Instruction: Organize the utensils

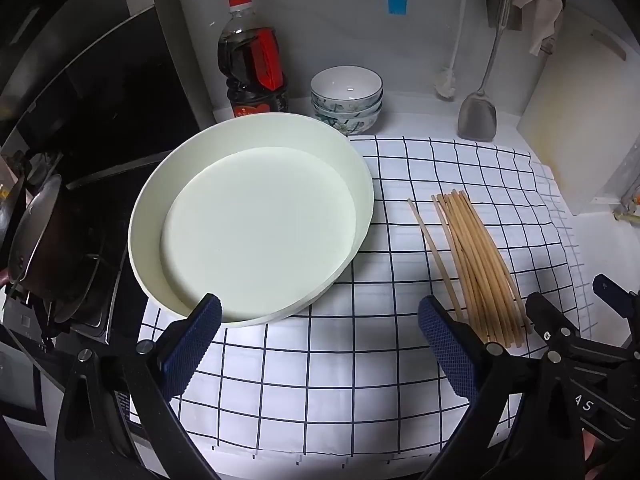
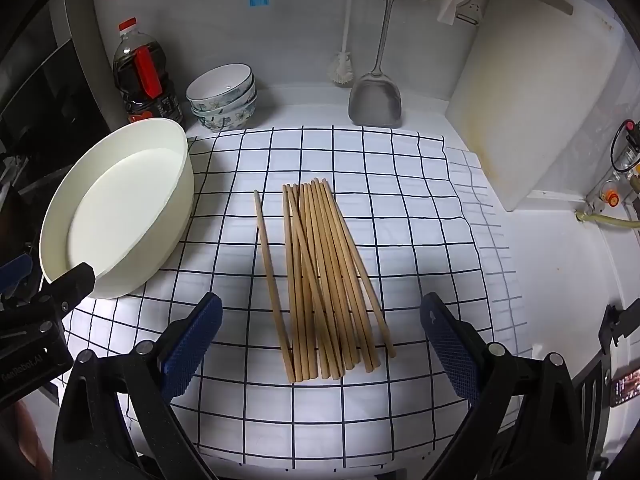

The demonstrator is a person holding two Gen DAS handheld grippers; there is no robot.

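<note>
Several wooden chopsticks lie in a loose bundle on a white checked cloth, one stick a little apart on the left. They also show in the left wrist view. A round white basin sits empty on the cloth's left side, also seen in the right wrist view. My left gripper is open and empty, just in front of the basin's near rim. My right gripper is open and empty, its fingers straddling the near ends of the chopsticks from above.
Stacked patterned bowls, a dark sauce bottle, a metal spatula and a white brush stand at the back wall. A white cutting board leans at the right. A stove with a pot lies left.
</note>
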